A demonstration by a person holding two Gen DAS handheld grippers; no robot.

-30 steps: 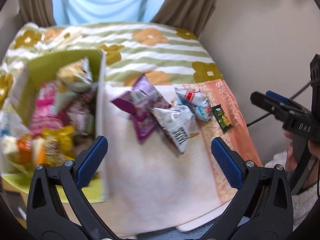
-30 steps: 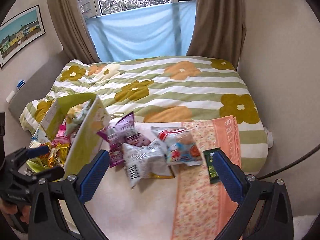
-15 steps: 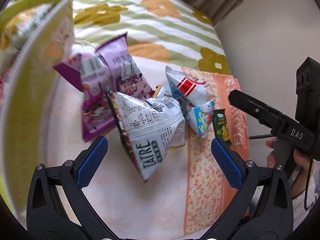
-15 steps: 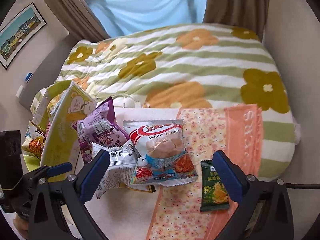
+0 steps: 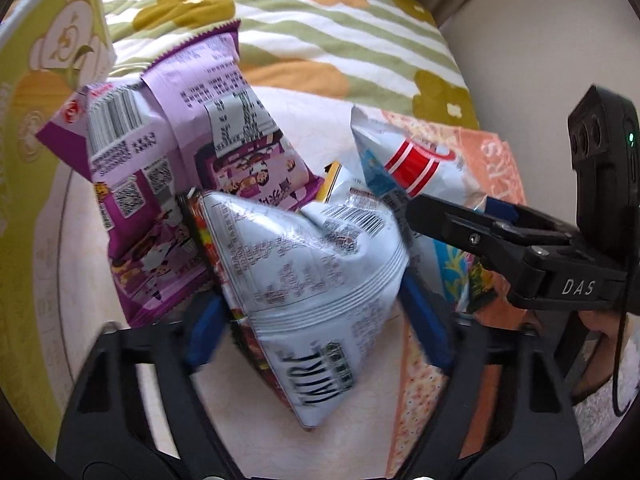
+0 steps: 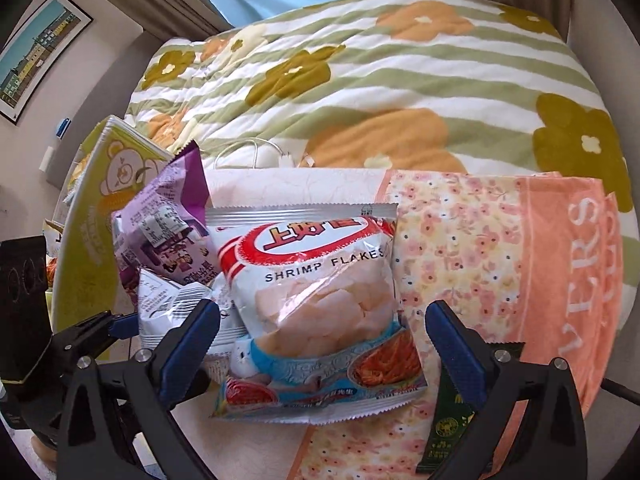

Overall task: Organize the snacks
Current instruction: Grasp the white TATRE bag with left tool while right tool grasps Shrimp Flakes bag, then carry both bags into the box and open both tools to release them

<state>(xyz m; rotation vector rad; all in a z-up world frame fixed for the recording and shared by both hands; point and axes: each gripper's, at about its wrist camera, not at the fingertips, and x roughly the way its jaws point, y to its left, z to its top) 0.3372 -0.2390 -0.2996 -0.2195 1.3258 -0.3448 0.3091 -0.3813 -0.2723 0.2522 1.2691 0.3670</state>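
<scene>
Left gripper point(image 5: 316, 324) jaws have just been closing around the white bag point(image 5: 316, 276), pads at its sides, likely to lift it; right gripper point(image 6: 324, 344) gapes over the shrimp bag point(image 6: 316, 312); both lie beside the green box point(image 5: 28, 184), presumably their destination

My other claw point(image 5: 516, 240), at the right of the left view, has the white letters "DAS" on its black side. The silver bag point(image 5: 316, 280) in the middle of that view has big black letters near its bottom, but they are blurry and I cannot read them for sure. In the right view, the white and red bag point(image 6: 316, 304) in the middle says "SHRIMP FLAKES" in black. The orange towel point(image 6: 568, 280) at the right shows big white letters "VERS" running up its edge.
</scene>
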